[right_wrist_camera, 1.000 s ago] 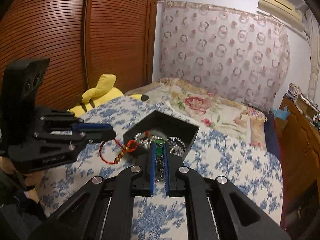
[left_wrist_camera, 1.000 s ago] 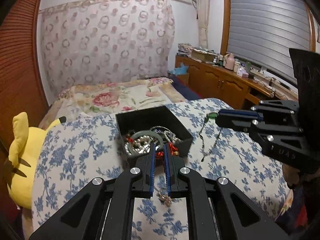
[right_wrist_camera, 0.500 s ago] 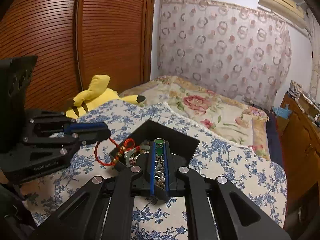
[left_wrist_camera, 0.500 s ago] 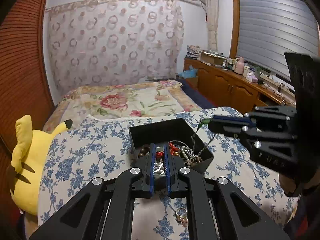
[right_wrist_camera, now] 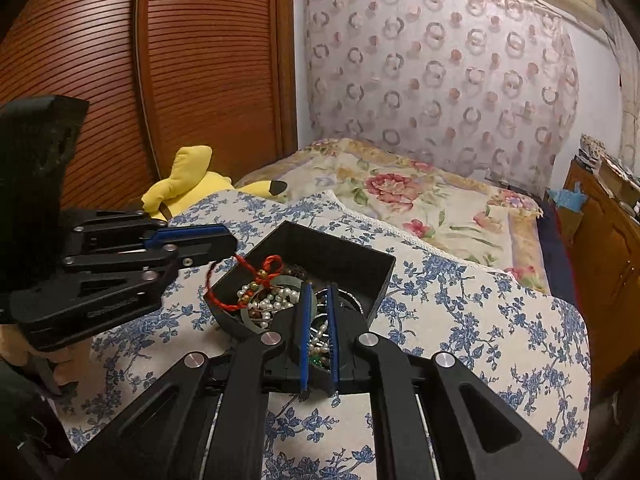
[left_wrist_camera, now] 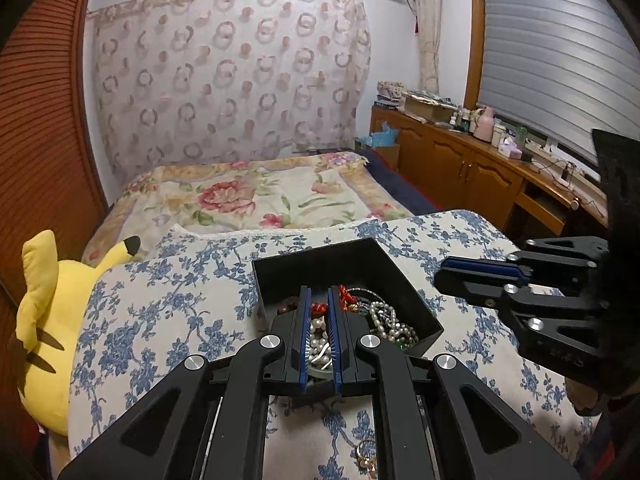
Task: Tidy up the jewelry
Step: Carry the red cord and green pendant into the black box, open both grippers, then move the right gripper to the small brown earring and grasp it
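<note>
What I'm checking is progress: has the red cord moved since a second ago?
Yes: the red cord, in the left claw, went from over the bedspread beside the black box to across its rim.

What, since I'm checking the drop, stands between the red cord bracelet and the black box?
Nothing visible. The red cord bracelet hangs from the left gripper's tip and already drapes over the black box's rim.

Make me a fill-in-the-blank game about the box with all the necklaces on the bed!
1. The jewelry box is colored ____.
2. The plush toy next to the floral cover is colored ____.
3. A ____ cord runs from the left gripper down into the box.
4. The pearl beads lie ____ the box.

Missing words: black; yellow; red; inside
</note>
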`<state>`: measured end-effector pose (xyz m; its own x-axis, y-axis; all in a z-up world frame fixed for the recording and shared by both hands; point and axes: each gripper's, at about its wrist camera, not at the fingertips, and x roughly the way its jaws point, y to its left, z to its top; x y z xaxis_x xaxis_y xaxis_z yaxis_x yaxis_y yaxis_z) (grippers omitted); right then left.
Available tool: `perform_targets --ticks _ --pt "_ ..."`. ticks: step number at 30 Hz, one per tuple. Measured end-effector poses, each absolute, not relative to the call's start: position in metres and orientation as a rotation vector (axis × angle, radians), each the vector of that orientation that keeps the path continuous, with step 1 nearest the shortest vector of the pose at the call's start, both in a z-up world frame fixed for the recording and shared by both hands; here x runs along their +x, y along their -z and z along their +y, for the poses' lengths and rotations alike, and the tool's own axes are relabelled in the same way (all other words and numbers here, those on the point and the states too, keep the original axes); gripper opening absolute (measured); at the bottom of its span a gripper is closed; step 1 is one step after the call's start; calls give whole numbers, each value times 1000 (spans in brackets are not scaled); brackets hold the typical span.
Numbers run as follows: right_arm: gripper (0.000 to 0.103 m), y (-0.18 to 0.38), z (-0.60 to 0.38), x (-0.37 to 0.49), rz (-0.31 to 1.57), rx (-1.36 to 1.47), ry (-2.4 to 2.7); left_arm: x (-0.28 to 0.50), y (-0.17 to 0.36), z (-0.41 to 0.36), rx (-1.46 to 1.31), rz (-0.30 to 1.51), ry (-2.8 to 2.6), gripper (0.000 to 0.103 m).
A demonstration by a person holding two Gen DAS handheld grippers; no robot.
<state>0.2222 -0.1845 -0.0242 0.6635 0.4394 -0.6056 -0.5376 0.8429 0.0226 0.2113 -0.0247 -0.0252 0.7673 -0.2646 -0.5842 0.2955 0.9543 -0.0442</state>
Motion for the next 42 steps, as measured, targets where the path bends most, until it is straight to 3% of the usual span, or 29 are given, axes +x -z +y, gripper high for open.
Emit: perform_targets --ticks 11,13,15,19,21,35,42 --pt "9 31 -196 213 647 -163 -546 222 32 -31 64 645 285 9" --pt "9 32 -198 211 647 -160 -547 223 34 -32 67 650 281 14" --pt "9 33 -199 209 647 -157 -549 221 34 -33 71 649 277 26" --pt "9 36 -200 202 648 -153 -555 215 33 -30 65 642 278 37" --pt "9 38 -201 199 650 -146 -558 212 31 -29 63 635 276 54" --pt "9 57 -197 174 678 -145 -593 167 9 -3 15 558 302 80" --pt "9 66 -191 165 699 -148 -610 138 23 22 7 574 275 89"
